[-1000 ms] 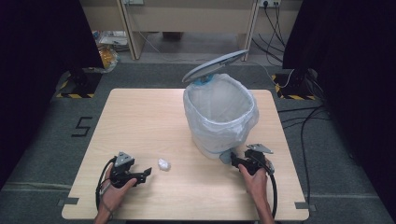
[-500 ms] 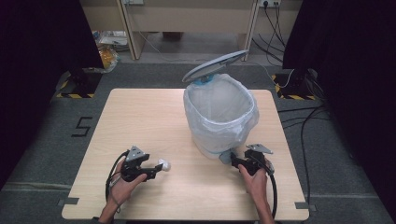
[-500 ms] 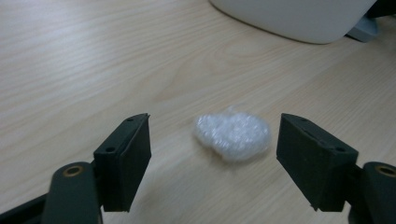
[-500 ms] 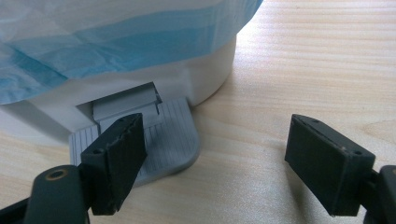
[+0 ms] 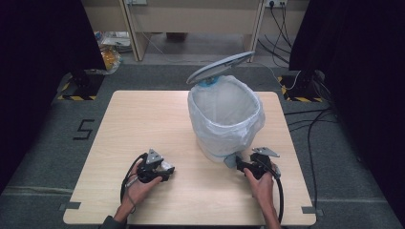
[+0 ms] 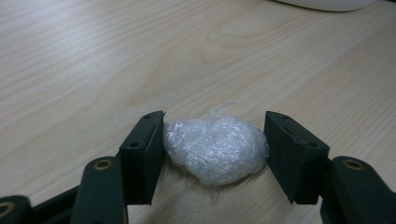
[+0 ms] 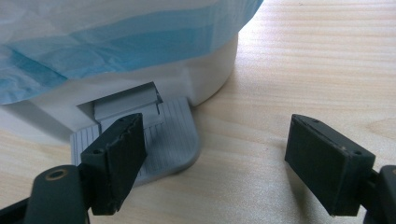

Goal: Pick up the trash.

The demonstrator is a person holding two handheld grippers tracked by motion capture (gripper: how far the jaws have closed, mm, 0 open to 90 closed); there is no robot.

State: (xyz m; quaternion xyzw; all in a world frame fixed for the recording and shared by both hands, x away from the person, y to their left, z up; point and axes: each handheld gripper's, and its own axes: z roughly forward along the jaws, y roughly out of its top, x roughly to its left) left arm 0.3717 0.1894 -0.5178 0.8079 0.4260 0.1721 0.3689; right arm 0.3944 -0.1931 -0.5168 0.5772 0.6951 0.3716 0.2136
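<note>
Left gripper point(image 6: 214, 140): its two black jaws have just been closing and now press on either side of a crumpled wad of clear plastic film point(image 6: 215, 148), which sits between the pads and rests on the light wooden counter point(image 6: 140, 56); in the left gripper view the film fills the whole gap from pad to pad, with a small wisp rising beyond the jaw tips. In the high view the same gripper point(image 5: 165, 171) lies low over the near left part of the counter point(image 5: 143, 119), the wad point(image 5: 165, 167) a pale patch at its tip. Right gripper point(image 7: 212, 154): jaws apart, nothing between the pads. One jaw lies over the ribbed grey foot pedal point(image 7: 173, 140) of a white pedal bin point(image 7: 205, 74); the other hangs over bare counter, well apart from the bin. Beyond the jaws the bin's base rises, draped with a translucent white-and-blue bin liner point(image 7: 116, 42). In the high view the right gripper point(image 5: 242, 164) points at the foot of the bin point(image 5: 224, 114), whose grey lid point(image 5: 219, 67) stands raised behind the open, liner-wrapped mouth. The bin stands between the two grippers and beyond them, nearer the right one.
</note>
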